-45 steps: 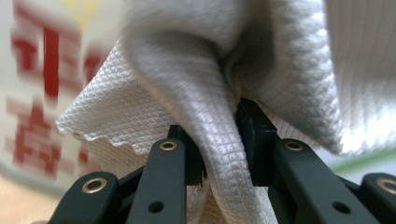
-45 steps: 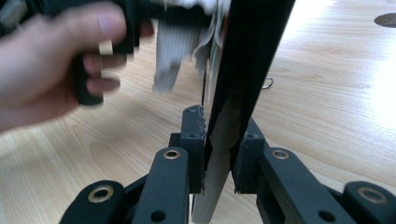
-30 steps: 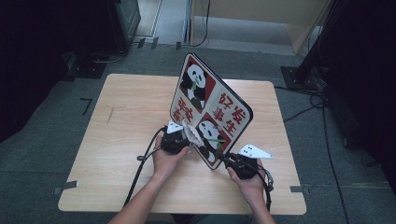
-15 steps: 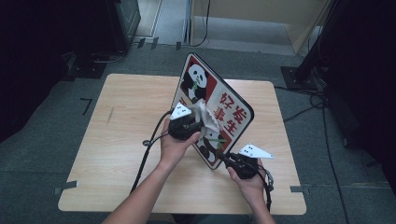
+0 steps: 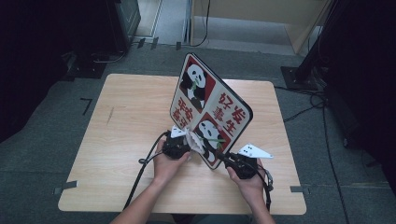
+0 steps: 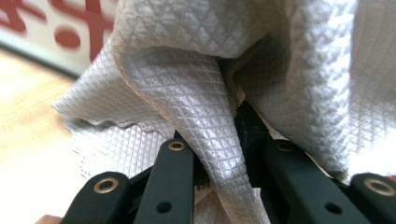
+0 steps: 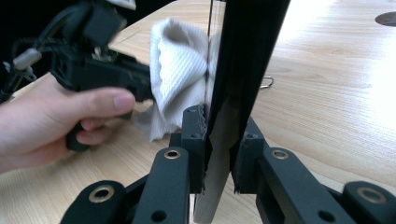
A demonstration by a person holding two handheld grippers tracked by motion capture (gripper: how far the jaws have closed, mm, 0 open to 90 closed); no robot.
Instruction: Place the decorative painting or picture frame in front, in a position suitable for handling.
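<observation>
Holding the panda board (image 5: 211,109) upright on edge above the table (image 5: 126,116), the right gripper (image 5: 232,162) has its jaws clamped on the board's lower corner. The left gripper (image 5: 186,144) pinches a white cloth (image 5: 194,141) against the board's printed face. Pressing too hard could twist the board out of that single grip — or the cloth could slip free.

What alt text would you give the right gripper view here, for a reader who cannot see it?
The right gripper has its two black jaws shut on the lower edge of a thin panda board, seen edge-on and held upright over a wooden table. To its left, a hand holds the left gripper, which presses a white cloth against the board.
</observation>
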